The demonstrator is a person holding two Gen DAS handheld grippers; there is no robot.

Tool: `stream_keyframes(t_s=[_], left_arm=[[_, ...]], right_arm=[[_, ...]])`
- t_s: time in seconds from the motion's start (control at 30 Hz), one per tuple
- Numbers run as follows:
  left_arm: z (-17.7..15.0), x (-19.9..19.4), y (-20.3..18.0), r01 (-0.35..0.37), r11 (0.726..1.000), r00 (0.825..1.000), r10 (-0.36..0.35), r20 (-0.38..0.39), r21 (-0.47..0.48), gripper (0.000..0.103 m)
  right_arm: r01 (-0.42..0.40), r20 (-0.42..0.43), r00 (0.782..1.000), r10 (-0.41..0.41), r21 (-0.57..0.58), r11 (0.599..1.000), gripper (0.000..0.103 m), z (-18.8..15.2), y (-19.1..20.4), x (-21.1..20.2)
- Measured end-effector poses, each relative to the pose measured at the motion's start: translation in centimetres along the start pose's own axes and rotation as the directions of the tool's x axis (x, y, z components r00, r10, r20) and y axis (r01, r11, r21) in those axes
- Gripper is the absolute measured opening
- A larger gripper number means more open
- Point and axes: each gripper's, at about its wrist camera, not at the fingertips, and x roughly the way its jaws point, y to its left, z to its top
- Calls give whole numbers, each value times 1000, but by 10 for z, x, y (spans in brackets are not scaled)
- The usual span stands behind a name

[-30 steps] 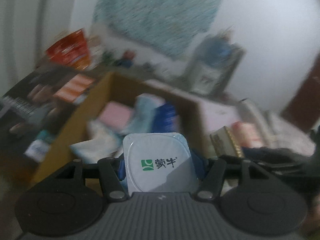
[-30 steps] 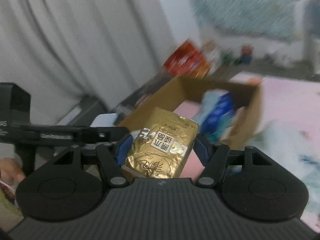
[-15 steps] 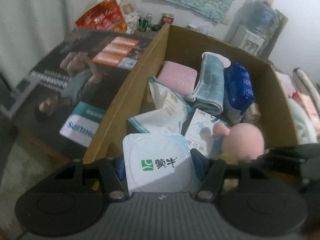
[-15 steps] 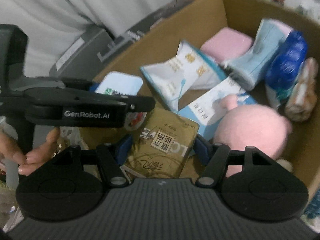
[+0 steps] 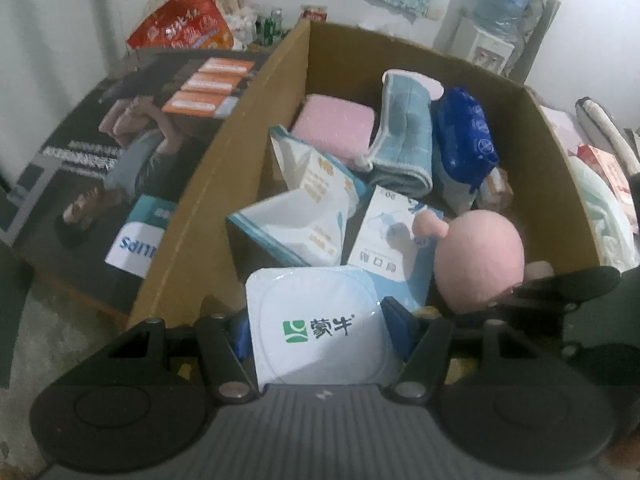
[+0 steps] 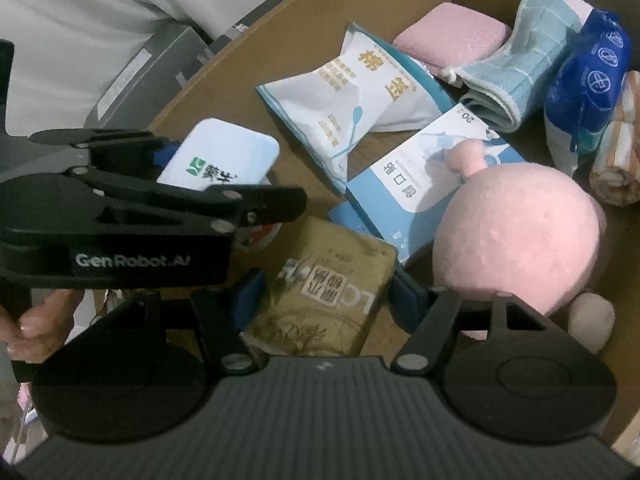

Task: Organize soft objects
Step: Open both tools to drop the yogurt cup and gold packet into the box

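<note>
My left gripper [image 5: 320, 328] is shut on a white pack with a green logo [image 5: 320, 328] and holds it over the near left corner of the cardboard box [image 5: 224, 160]; it also shows in the right wrist view [image 6: 220, 160]. My right gripper [image 6: 324, 296] is shut on a gold foil pack [image 6: 324, 296], low inside the box [image 6: 224, 92]. In the box lie a pink plush ball [image 5: 476, 256] [image 6: 516, 236], white-and-blue pouches [image 5: 304, 208] [image 6: 360, 88], a folded blue cloth [image 5: 404, 136], a pink pad [image 5: 332, 128] and a blue wipes pack [image 5: 464, 136].
A dark printed carton [image 5: 120, 152] lies flat left of the box, with a red snack bag [image 5: 180, 28] behind it. A water dispenser [image 5: 492, 28] stands at the back right. A rolled striped towel [image 6: 616, 160] sits at the box's right side.
Both grippers have come down from in front of the box to over and into it, each still holding its pack. The right gripper has sunk lower among the contents.
</note>
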Motion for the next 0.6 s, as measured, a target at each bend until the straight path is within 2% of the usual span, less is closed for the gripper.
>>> stream_keyframes(t_s=[0.17, 0.37, 0.5, 0.6], left_arm=[[1, -7, -3, -15, 1000, 999, 14, 31, 18, 73], [2, -17, 4, -18, 1000, 998, 18, 61, -6, 73], [1, -26, 7, -3, 1000, 995, 5, 104, -20, 74], [-1, -36, 12, 18, 999, 989, -11, 147, -44, 79]], right_arm=[[11, -10, 1000, -11, -8, 1000, 67, 0, 1, 3], [-9, -9, 1000, 10, 17, 1000, 67, 0, -3, 4], [-68, 4, 998, 68, 40, 997, 68, -1, -7, 1], [-144, -2, 990, 144, 45, 989, 68, -2, -8, 1]])
